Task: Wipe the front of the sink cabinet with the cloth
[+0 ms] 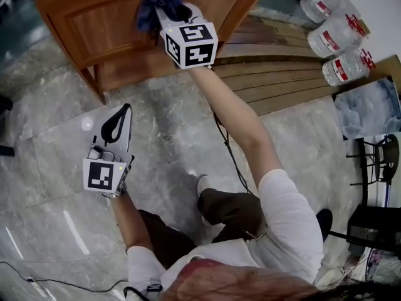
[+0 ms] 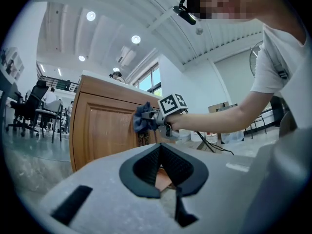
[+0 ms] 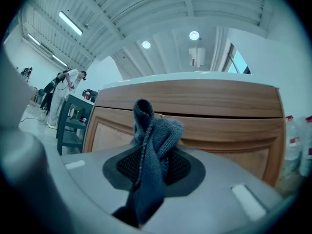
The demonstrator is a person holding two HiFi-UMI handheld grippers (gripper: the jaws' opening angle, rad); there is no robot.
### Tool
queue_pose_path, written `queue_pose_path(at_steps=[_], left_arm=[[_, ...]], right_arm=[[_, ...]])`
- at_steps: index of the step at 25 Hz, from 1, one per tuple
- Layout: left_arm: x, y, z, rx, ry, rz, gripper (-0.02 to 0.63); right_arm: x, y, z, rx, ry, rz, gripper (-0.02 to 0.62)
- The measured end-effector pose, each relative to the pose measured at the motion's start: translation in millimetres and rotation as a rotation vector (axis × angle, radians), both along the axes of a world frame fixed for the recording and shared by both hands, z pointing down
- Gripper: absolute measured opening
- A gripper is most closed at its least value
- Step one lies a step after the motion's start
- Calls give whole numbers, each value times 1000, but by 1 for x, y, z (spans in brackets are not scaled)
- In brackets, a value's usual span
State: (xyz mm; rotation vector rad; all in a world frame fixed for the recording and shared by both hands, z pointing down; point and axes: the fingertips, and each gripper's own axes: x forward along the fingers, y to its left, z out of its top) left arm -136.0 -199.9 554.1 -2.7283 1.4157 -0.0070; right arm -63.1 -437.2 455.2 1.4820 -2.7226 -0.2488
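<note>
The wooden sink cabinet [image 1: 106, 27] stands at the top of the head view, its panelled front facing me. My right gripper [image 1: 172, 11] is shut on a dark blue cloth [image 1: 156, 8], which is bunched against the upper part of the cabinet front. In the right gripper view the cloth [image 3: 153, 145] sticks up between the jaws of the right gripper [image 3: 153, 167], close to the cabinet [image 3: 219, 116]. My left gripper [image 1: 119, 121] hangs over the stone floor, shut and holding nothing, well back from the cabinet [image 2: 105, 126]. From the left gripper [image 2: 163, 172] I see the cloth [image 2: 144, 118] on the wood.
Large water bottles [image 1: 335, 36] lie at the top right beside a slatted wooden platform [image 1: 282, 80]. A black cable [image 1: 229, 149] runs across the floor under my right arm. Black chairs [image 2: 34, 111] stand left of the cabinet, and a dark shelf unit [image 3: 73, 123] too.
</note>
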Motion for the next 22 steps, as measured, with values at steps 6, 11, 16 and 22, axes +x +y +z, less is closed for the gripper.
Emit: queue_pose_path(at_steps=[6,11,16,22], left_arm=[[13,-11,13,-22,-10,32,5],[30,-12,13,-36,-3,53,5],[42,-9,14,-26,-37,77,5],[47,-7,14,-34,-6,96,5]], right_arm=[[96,-28,3,-16,-11,156,112],[156,-47,14,-33,39,254,112],[221,-49,9,-47,-3,368,112],[258,-54,10,-42,0,410,114]])
